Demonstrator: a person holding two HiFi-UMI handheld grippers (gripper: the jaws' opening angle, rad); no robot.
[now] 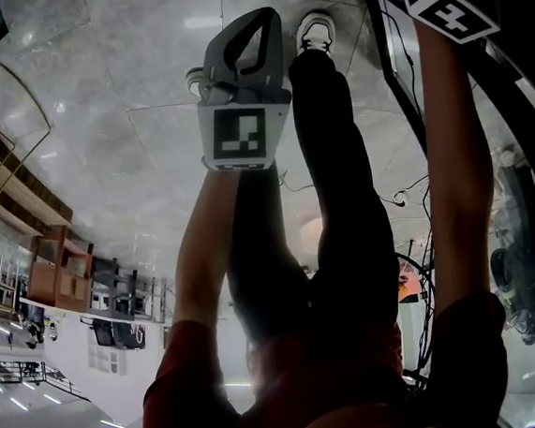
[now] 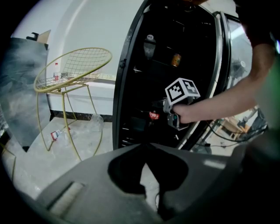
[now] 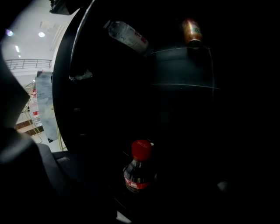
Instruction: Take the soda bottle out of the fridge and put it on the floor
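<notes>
Right gripper [image 2: 171, 114] spread wide, reaching into dark fridge [image 2: 131, 87], soda bottle [image 3: 138, 173] upright straight ahead of it, untouched, left gripper [image 1: 261, 21] pressed together, empty, outside fridge.

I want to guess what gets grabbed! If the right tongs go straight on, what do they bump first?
Probably the red-capped soda bottle, standing in the dark fridge straight ahead of the open right tongs. Nothing shows in between, though the dark makes depth hard to judge.

Left tongs [image 1: 251, 42] hang over marble floor [image 1: 118, 129].
</notes>
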